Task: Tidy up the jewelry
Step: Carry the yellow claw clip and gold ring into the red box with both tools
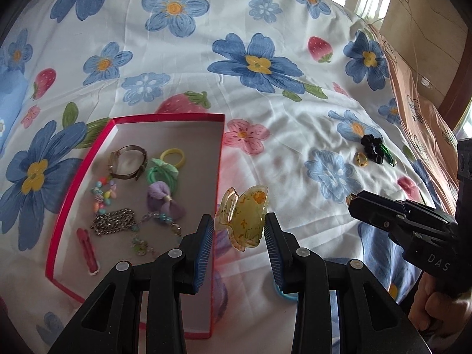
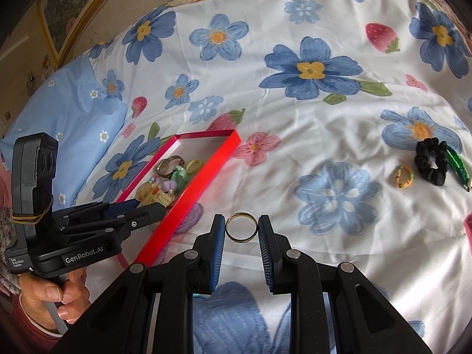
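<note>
Left tool (image 1: 239, 225) pinches a yellow butterfly hair clip (image 1: 243, 216) between its blue pads, the clip standing upright with its wings rising above the fingertips. Largest of all is the bed (image 1: 295, 124), spread with a flowered cover, and on it the red box (image 1: 165, 116) lies just to the left of that clip, its long axis running away from the tool. Judging by this, the coming move is a short carry leftward over the near right wall of the box, and the left side is plainly the nearer one. Inside already lie a watch (image 1: 128, 162), a chain (image 1: 113, 221) and a purple bow (image 1: 165, 202). Right tool (image 2: 242, 227) pinches a gold ring (image 2: 229, 230) upright by its rim, low over the cover; the box lies to its left, past the other tool
</note>
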The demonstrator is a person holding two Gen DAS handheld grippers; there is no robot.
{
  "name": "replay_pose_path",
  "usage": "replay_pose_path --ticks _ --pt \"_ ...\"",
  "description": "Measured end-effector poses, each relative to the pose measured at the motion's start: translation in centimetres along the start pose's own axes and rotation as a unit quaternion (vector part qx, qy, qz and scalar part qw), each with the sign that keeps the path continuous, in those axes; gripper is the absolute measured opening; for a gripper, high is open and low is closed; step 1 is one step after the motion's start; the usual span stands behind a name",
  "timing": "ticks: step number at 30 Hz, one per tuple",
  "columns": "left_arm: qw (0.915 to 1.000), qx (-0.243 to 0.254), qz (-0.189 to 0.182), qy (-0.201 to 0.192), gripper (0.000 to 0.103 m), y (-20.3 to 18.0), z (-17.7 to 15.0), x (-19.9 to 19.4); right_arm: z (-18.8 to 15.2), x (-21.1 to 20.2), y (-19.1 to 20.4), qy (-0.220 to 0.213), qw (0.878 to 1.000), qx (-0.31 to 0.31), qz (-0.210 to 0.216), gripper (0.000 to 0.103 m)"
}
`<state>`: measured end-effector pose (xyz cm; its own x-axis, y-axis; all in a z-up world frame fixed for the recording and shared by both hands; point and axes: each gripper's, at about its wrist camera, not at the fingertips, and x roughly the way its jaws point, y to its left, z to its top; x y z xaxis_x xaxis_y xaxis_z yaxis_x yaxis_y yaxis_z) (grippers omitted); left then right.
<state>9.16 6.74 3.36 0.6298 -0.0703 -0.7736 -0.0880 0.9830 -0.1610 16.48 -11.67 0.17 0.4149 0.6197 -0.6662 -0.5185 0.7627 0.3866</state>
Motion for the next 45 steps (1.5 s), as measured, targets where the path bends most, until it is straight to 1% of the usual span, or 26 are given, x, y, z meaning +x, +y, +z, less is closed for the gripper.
replay_pose_path --ticks 13,20,32,45 --pt "0.9994 -0.021 0.022 -0.014 0.034 3.3 -1.0 -2.6 0.2 1.6 3.5 0.013 0.999 -0.027 0.021 0.023" --pt "0.9983 -0.040 0.035 -0.021 0.034 5.6 -1.8 -4.0 0.5 2.8 5.9 0.020 0.998 -0.046 0.034 0.023" --pt "0.9957 -0.074 0.051 -0.024 0.034 9.2 -3.3 -5.2 0.6 4.9 9.8 0.036 0.995 -0.078 0.055 0.023" --pt "0.9914 -0.109 0.070 -0.020 0.034 12.7 -4.7 -5.6 0.2 7.3 12.6 0.057 0.991 -0.100 0.066 0.023"
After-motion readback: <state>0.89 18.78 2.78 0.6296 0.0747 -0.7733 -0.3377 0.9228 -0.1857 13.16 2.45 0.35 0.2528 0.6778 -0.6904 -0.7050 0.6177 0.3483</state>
